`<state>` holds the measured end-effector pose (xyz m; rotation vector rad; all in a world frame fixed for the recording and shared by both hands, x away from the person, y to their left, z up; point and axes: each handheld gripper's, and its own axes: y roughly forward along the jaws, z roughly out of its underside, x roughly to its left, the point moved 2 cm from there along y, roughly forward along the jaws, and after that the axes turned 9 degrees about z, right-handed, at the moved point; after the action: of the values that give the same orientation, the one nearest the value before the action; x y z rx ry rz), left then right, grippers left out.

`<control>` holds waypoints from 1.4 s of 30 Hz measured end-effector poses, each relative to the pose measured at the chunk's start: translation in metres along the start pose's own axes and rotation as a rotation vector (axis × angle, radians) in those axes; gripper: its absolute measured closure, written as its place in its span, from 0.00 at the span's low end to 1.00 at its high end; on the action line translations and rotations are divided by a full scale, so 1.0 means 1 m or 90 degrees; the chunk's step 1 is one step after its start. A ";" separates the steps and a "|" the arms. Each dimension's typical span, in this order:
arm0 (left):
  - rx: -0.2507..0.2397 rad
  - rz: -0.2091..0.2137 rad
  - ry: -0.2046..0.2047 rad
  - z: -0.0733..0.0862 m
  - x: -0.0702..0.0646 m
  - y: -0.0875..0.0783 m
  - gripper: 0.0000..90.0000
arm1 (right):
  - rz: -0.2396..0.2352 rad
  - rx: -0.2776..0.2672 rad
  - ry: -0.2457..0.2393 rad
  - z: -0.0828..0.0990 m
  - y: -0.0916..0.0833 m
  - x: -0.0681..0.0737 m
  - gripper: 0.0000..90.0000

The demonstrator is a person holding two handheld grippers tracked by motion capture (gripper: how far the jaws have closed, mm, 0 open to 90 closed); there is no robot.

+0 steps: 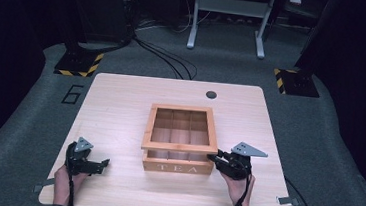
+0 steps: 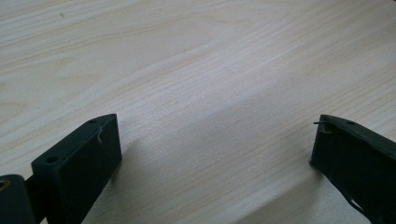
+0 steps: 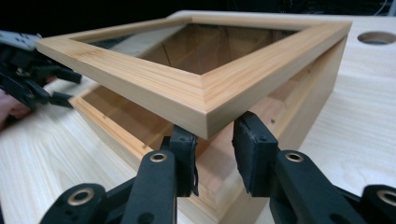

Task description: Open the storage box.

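1. Tea box (image 1: 178, 167) sits pretty much dead centre on the light wood worktop (image 1: 115, 107), with "TEA" on the front wall facing the person.
2. Its lid (image 1: 179, 147) is a wooden frame and it's partway up: the front edge is lifted off the box while the back edge sits down at the rear wall. Through the frame you can see the dividers inside.
3. Right gripper (image 1: 216, 158) is at about 4 o'clock from the box centre, right at the lid's front right corner. In the right gripper view, the fingers (image 3: 254, 154) are drawn close together just under that lid corner (image 3: 208, 116). There's a narrow gap between them, and the corner looks to rest on top of them rather than being pinched, though exact contact is hard to tell.
4. Left gripper (image 1: 104, 164) is at about 8 o'clock from the box, well apart from it, low over the worktop. Its fingers (image 2: 88, 158) are spread wide with nothing but bare wood (image 2: 210, 93) between them.
5. Small round hole (image 1: 211, 94) in the worktop at roughly 1 o'clock, beyond the box.
6. Both hands come in from the near edge, cables trailing back.
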<state>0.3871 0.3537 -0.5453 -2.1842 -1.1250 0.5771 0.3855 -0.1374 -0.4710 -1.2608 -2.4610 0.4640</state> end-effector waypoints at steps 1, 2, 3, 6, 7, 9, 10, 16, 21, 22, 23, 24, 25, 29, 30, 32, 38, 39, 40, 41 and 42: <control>0.000 0.000 0.000 0.000 0.000 0.000 0.02 | 0.002 0.001 -0.005 0.002 0.001 0.000 0.77; 0.000 0.000 0.000 0.000 0.000 0.000 0.02 | 0.002 0.004 -0.004 0.003 0.001 0.000 0.77; 0.000 0.000 0.000 0.000 0.000 0.000 0.02 | 0.002 0.009 -0.003 0.005 0.002 0.001 0.77; 0.000 0.000 0.000 0.000 0.000 0.000 0.02 | 0.010 0.017 -0.011 0.009 0.003 0.001 0.77; 0.000 0.000 -0.001 0.000 0.000 0.000 0.02 | 0.014 0.020 -0.016 0.011 0.004 0.001 0.77; 0.000 0.000 -0.001 0.000 0.000 0.000 0.02 | 0.018 0.026 -0.024 0.013 0.005 0.001 0.77; 0.000 0.000 -0.001 0.000 0.000 0.000 0.02 | 0.017 0.024 -0.018 0.014 0.004 0.002 0.77; -0.001 0.000 -0.001 0.000 0.000 0.000 0.02 | 0.028 0.029 -0.031 0.013 0.003 0.003 0.77; 0.000 0.001 -0.001 0.000 0.000 0.000 0.02 | 0.035 0.036 -0.035 0.014 -0.001 0.003 0.77; 0.000 0.000 0.000 0.000 0.000 0.000 0.02 | 0.035 0.039 -0.037 0.014 -0.002 0.004 0.77; 0.000 0.000 0.000 0.000 0.000 0.000 0.02 | 0.038 0.042 -0.043 0.014 -0.003 0.004 0.77; 0.000 0.000 0.000 0.000 0.000 0.000 0.02 | 0.040 0.045 -0.046 0.014 -0.004 0.003 0.77; 0.000 0.000 0.000 0.000 0.000 0.000 0.02 | 0.042 0.050 -0.048 0.015 -0.005 0.004 0.77; 0.000 0.000 0.000 0.000 0.000 0.000 0.02 | 0.033 0.053 -0.036 0.019 -0.009 0.004 0.77; 0.000 0.000 0.000 0.000 0.000 0.000 0.02 | 0.038 0.059 -0.042 0.020 -0.010 0.005 0.76; 0.000 0.000 0.000 0.000 0.000 0.000 0.02 | 0.039 0.077 -0.045 0.024 -0.011 0.006 0.74; 0.000 0.000 -0.001 0.000 0.000 0.000 0.02 | 0.043 0.081 -0.024 0.036 -0.017 -0.001 0.62; 0.000 0.000 -0.001 0.000 0.000 0.000 0.02 | 0.045 0.078 -0.016 0.036 -0.019 -0.002 0.59; 0.000 0.000 0.000 0.000 0.000 0.000 0.02 | 0.049 0.080 -0.016 0.037 -0.021 -0.005 0.55; 0.000 0.000 0.000 0.000 0.000 0.000 0.02 | 0.058 0.084 -0.016 0.038 -0.024 -0.007 0.50; 0.000 0.000 0.000 0.000 0.000 0.000 0.02 | 0.071 0.087 -0.018 0.039 -0.026 -0.009 0.46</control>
<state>0.3870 0.3537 -0.5453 -2.1839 -1.1259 0.5774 0.3548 -0.1643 -0.4954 -1.3478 -2.3449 0.6717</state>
